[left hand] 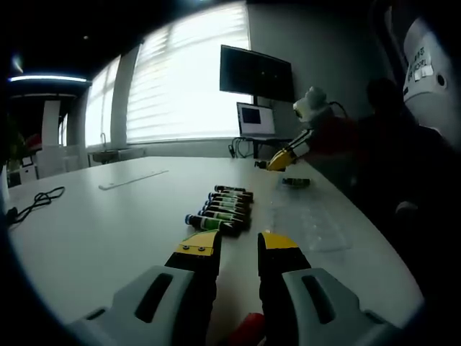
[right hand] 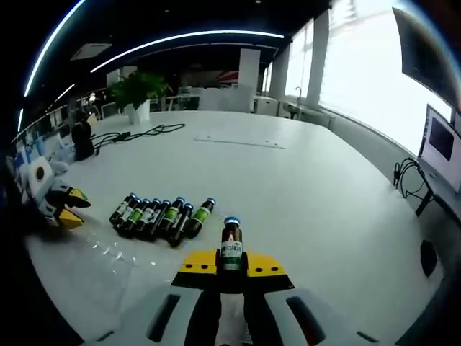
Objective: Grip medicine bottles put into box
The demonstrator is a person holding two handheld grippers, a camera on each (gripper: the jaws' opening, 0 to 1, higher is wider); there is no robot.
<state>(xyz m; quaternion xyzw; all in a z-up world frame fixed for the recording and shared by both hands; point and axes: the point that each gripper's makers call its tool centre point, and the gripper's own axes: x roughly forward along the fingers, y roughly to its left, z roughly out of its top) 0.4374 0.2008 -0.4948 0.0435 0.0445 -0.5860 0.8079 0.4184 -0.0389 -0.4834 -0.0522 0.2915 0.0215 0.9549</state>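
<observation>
Several dark medicine bottles [left hand: 225, 207] with green labels and blue caps lie side by side in a row on the white table [left hand: 108, 231]. My left gripper [left hand: 238, 245] is open just short of the row's near end, with nothing between its jaws. A clear plastic box [left hand: 313, 223] lies flat to the right of the row. In the right gripper view my right gripper [right hand: 232, 265] is shut on one upright bottle [right hand: 230, 245], held above the table. The row of bottles [right hand: 162, 216] lies beyond it to the left. The right gripper [left hand: 284, 157] also shows far across the table, and the left gripper [right hand: 61, 205] at the left edge.
A small dark object [left hand: 295, 182] lies beyond the box. A monitor [left hand: 256, 72] and a laptop [left hand: 256, 119] stand at the far edge by the window. A black cable [left hand: 39, 200] and a flat white strip [left hand: 133, 179] lie on the left. A person [left hand: 403, 158] stands at the right.
</observation>
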